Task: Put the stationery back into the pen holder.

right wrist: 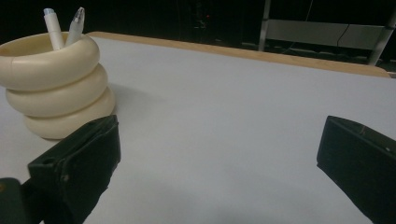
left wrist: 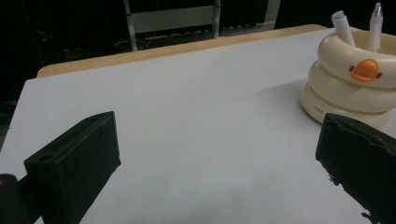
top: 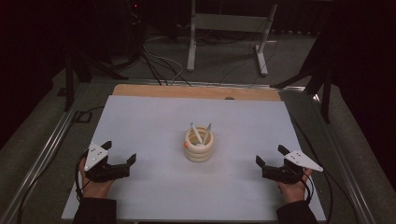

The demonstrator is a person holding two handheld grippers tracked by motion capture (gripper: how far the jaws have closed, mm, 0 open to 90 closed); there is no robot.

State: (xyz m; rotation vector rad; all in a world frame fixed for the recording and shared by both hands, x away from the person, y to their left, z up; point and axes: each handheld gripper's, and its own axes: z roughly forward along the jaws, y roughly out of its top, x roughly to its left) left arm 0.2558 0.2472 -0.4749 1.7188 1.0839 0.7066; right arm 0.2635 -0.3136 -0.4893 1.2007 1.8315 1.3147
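Both jaws pairs stand wide open and hold nothing: the left gripper (top: 122,153) and the right gripper (top: 270,156) rest low on the white table (top: 140,121), well apart from the cream ringed pen holder (top: 199,145) at the middle. Two pens (top: 196,134) stand in it. It looks stiff, smooth and light, so it may tip; I would grip a pen near its top.

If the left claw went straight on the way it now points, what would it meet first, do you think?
Probably nothing: the left claw faces bare white tabletop, and the cream pen holder sits off to its right, likely just outside its path.
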